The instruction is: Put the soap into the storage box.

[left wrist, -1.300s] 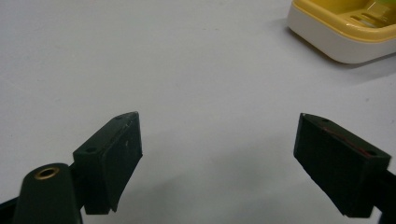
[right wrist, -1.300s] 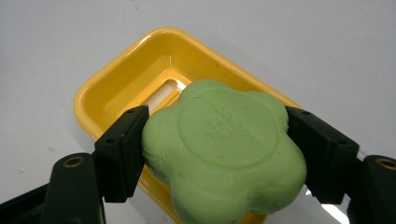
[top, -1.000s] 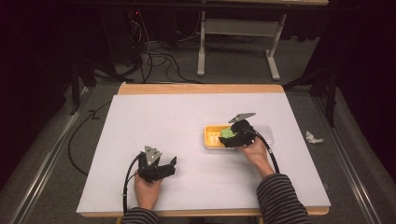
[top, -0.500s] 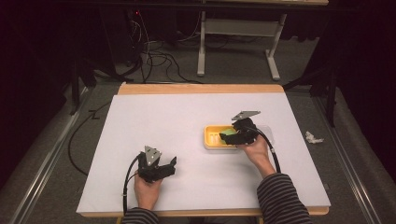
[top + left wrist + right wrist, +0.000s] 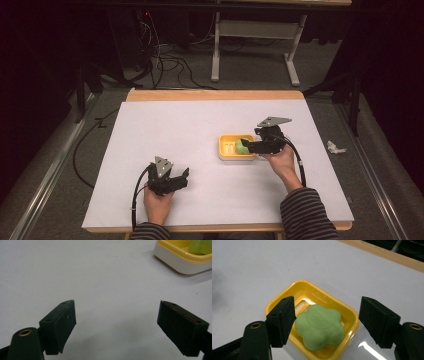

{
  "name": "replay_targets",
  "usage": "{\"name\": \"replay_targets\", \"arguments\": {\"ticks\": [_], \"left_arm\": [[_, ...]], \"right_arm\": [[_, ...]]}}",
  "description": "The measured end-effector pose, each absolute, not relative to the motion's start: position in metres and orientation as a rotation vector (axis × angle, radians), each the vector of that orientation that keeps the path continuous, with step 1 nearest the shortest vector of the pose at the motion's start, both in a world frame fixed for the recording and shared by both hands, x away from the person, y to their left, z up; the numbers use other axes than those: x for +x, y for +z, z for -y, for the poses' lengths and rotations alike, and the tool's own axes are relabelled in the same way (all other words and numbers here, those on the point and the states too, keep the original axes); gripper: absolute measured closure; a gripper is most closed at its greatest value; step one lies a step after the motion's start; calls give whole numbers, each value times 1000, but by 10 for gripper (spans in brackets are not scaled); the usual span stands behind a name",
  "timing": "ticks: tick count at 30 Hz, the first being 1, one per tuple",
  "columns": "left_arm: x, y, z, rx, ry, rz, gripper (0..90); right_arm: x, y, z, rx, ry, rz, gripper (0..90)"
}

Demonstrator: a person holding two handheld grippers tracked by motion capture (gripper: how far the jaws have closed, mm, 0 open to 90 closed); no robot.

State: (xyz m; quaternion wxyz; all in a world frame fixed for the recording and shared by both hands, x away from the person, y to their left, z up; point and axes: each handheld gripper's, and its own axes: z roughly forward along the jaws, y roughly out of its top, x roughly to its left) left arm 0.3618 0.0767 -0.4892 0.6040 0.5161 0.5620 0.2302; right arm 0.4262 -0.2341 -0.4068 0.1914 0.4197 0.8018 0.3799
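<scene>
A green flower-shaped soap point(image 5: 319, 326) lies in a yellow soap dish point(image 5: 329, 296) on the white table. My right gripper point(image 5: 327, 315) hovers just above it, and its jaws have just been closing. The soap shows between them: the left jaw reaches its edge, while the right jaw stands apart with dish showing in the gap. In the high view the right gripper point(image 5: 249, 146) is at the dish point(image 5: 227, 150), right of centre, with the soap point(image 5: 241, 146) at its tips. My left gripper point(image 5: 184, 176) rests near the front edge, open, and nothing is between its jaws point(image 5: 116, 320).
The white table top point(image 5: 200, 125) has a wooden strip along its far edge point(image 5: 215, 95). A crumpled white scrap point(image 5: 335, 147) lies on the floor to the right. Cables and a desk frame point(image 5: 250, 30) stand behind the table. From the left gripper view the dish point(image 5: 175, 262) sits far right.
My right gripper has drawn back a little to the right and upward from over the dish. The soap stays in the dish. The left gripper has kept still.
</scene>
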Motion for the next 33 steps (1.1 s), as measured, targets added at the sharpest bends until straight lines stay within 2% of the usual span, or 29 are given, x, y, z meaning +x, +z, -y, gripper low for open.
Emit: {"name": "replay_targets", "arguments": {"ticks": [33], "left_arm": [[362, -490, -76, 1207, 542, -1298, 160]], "right_arm": [[390, -384, 278, 1174, 1169, -2113, 311]]}}
